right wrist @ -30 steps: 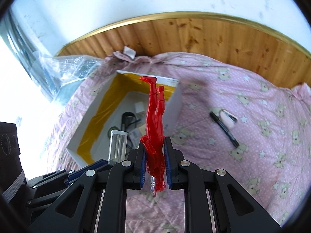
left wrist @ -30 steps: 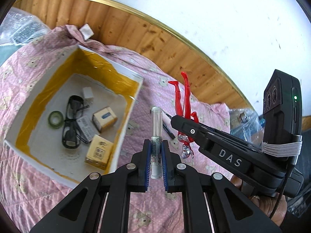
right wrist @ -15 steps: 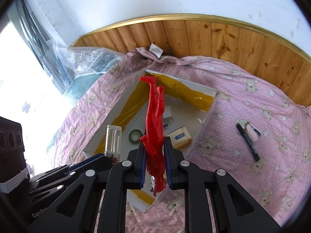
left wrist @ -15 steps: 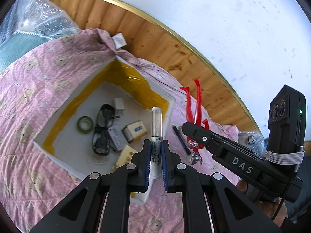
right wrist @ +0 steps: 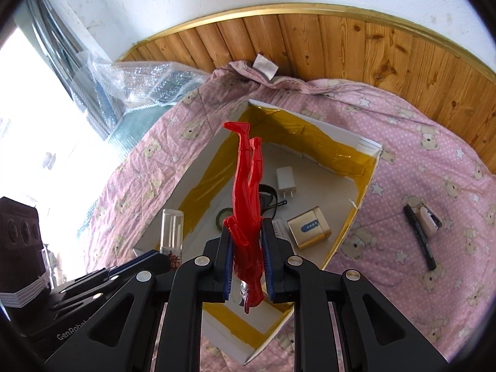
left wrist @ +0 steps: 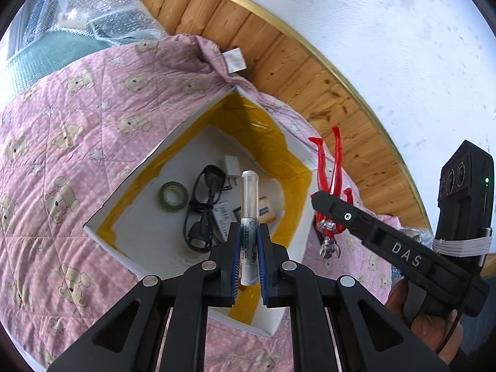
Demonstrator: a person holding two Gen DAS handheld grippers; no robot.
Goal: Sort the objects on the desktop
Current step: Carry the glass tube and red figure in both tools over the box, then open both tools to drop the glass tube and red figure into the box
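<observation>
I am at the drop-off step of the sort: both grippers carry something over the box [left wrist: 198, 130], the white carton lined with yellow tape that sits on the pink quilt [left wrist: 62, 117]. My left gripper [left wrist: 248, 263] has its jaws closed on a tube [left wrist: 249, 204], clear at the far end and labelled lower down, standing straight out between the blue pads above the box floor. My right gripper [right wrist: 247, 260] has its jaws closed on the torso of a red figure [right wrist: 246, 186], legs pointing away, and it hangs over the near half of the box. Already inside I see glasses [left wrist: 203, 204], a tape roll [left wrist: 173, 197], a charger [right wrist: 285, 183] and a gold case [right wrist: 308, 228]. A marker [right wrist: 420, 237] and a small pale item touching it lie on the quilt to the right, well apart from the box, so I judge the sort is not finished. The next move, as I read it, calls for lowering each load nearer the floor and then opening the jaws, one side at a time so the grippers do not knock together, and aiming for bare floor rather than the glasses. As for writing, the right gripper's side reads "DAS" in the left view, the left gripper's body reads "GenRobot", partly cut off, in the right view; the tube's label has small print I cannot read.
</observation>
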